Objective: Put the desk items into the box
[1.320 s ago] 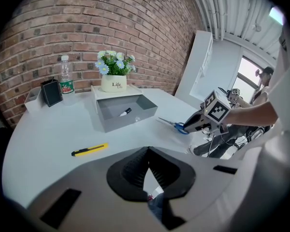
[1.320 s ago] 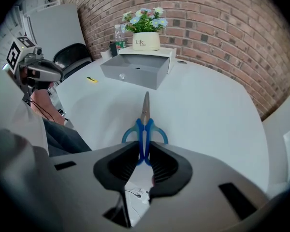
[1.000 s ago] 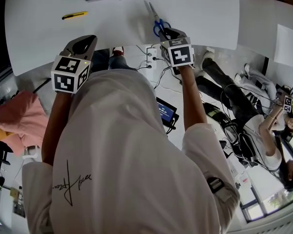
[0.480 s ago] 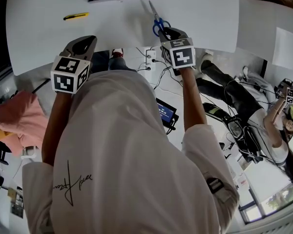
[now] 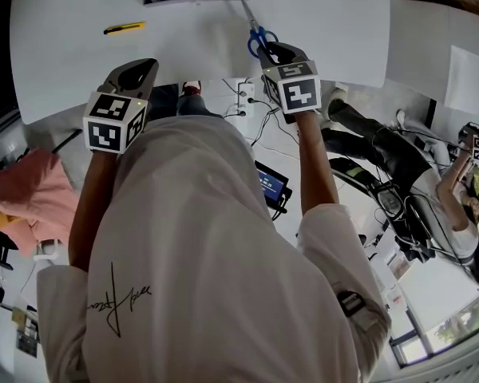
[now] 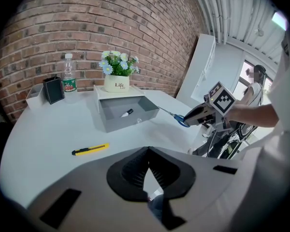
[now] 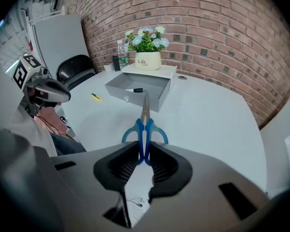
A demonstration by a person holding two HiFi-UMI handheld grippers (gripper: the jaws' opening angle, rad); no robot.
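Right fingers (image 7: 121, 163) clamp blue scissors (image 7: 139, 132); left fingers (image 6: 131, 170) closed, empty; pot (image 7: 148, 60) reads "Life".

Blue plastic handles mark the steel scissors (image 7: 144, 129) between the black ribbed fingers (image 7: 163, 165) of the right gripper (image 7: 144, 146). Beyond them a grey rectangular box (image 7: 140, 91) stands on the white tabletop (image 7: 208, 115). Left of the black fingers (image 6: 131, 170) of the left gripper (image 6: 148, 151) lies a yellow-and-black utility knife (image 6: 90, 150). Black-and-white square markers pattern each gripper's cube (image 5: 114, 123).

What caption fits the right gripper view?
Right gripper clamps blue scissors by the handles, blades aimed at the grey box ahead.
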